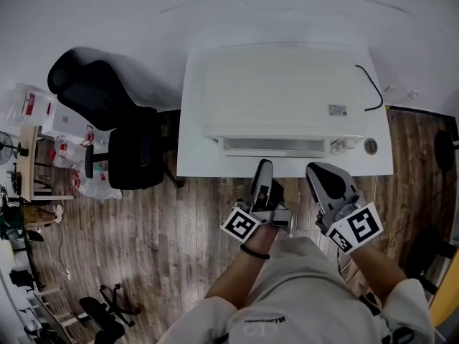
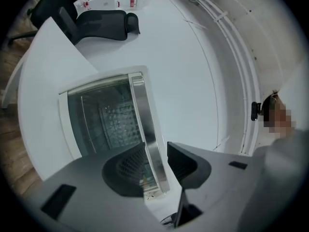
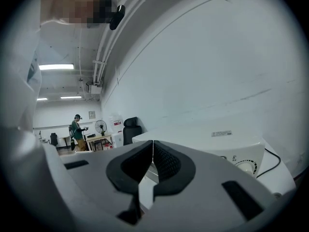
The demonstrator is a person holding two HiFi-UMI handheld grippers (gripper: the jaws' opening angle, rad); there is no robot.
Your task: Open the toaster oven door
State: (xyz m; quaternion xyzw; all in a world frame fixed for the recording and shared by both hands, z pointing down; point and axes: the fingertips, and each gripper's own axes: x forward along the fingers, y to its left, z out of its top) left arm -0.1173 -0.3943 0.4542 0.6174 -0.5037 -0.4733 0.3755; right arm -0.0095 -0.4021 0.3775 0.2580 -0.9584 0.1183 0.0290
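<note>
- Wooden floor [image 1: 143, 249] lies under and behind both grippers, with a black office chair [image 1: 107, 113] well off to the left of the left gripper [image 2: 157, 153].
- White table [image 1: 193, 160] stands just ahead of the tools. Its near edge is close, and nothing braces the toaster oven [image 1: 276, 92], so a hard pull could drag the oven toward that edge.
- Oven door [image 2: 101, 117] faces the left gripper and looks closed.
- Door handle [image 2: 142, 115] runs between the left gripper's spread jaws. Neither pad seems to press on it, so pulling now would likely slide off the bar.
- Right gripper [image 3: 153, 153] hangs beside the left one, clear of the oven. Its jaws are pressed together on nothing, and it steadies nothing.
</note>
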